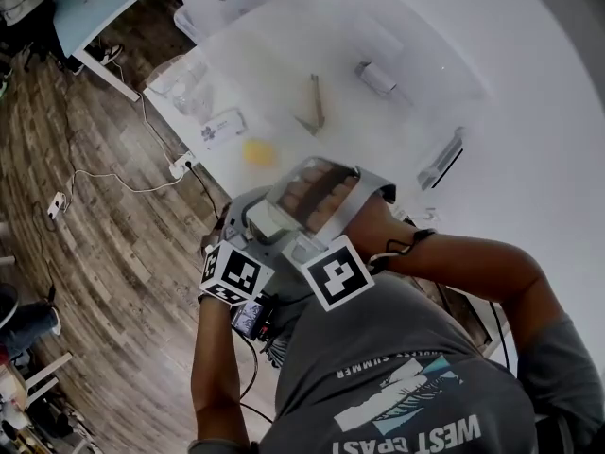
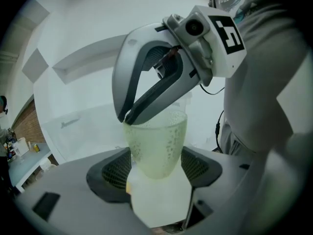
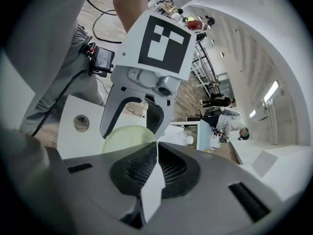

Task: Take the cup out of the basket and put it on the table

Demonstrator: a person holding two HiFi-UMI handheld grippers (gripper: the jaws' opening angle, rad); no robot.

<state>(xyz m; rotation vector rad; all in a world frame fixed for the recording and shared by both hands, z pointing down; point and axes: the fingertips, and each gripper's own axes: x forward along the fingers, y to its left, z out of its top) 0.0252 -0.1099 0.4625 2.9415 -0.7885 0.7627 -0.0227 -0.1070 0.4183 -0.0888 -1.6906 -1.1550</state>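
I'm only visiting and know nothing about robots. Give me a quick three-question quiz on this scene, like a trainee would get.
1. True or false: the cup is see-through.
2. What stands between the open jaws of the left gripper? A the cup; B a pair of tongs; C nothing.
3. Fill in: the right gripper is shut on the cup's ____.

Key: 1 true, pale green and translucent. 2 A. 3 rim: the jaws pinch its thin wall at the top edge.
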